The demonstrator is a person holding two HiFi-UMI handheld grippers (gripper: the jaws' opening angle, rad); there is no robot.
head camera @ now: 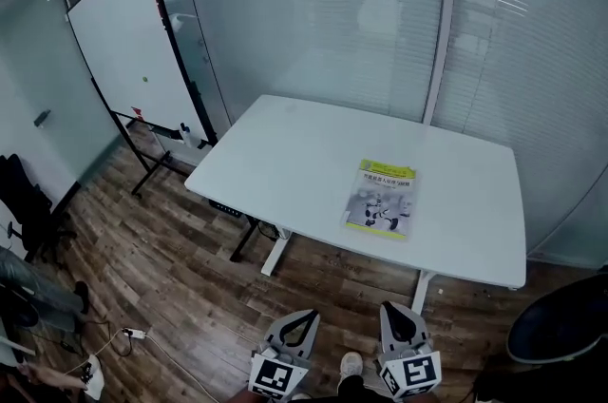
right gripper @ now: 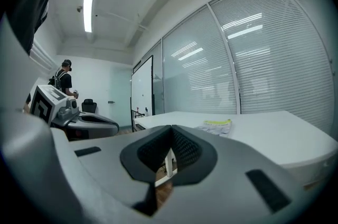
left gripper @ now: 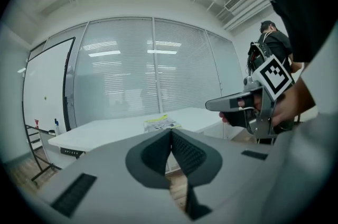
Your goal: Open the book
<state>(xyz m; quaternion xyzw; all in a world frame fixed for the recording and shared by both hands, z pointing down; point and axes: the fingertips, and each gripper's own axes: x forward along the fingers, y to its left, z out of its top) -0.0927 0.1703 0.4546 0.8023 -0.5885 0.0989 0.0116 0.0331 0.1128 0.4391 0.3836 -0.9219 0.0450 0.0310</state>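
Observation:
The book (head camera: 381, 199), closed, with a yellow-green strip on its cover, lies flat on the white table (head camera: 285, 163) toward its near right side. Both grippers are held low in front of the table, short of its near edge and apart from the book. My left gripper (head camera: 302, 317) has its jaws together with nothing between them, and so does my right gripper (head camera: 400, 308). In the left gripper view the book (left gripper: 161, 123) shows just beyond the shut jaw tips (left gripper: 171, 130). In the right gripper view the book (right gripper: 216, 125) lies right of the shut tips (right gripper: 170, 128).
A whiteboard on a stand (head camera: 128, 49) leans at the left of the table. Glass walls with blinds (head camera: 380, 2) close off the far side. A dark chair (head camera: 560, 325) is at the lower right. A person (right gripper: 62, 77) stands far back in the room.

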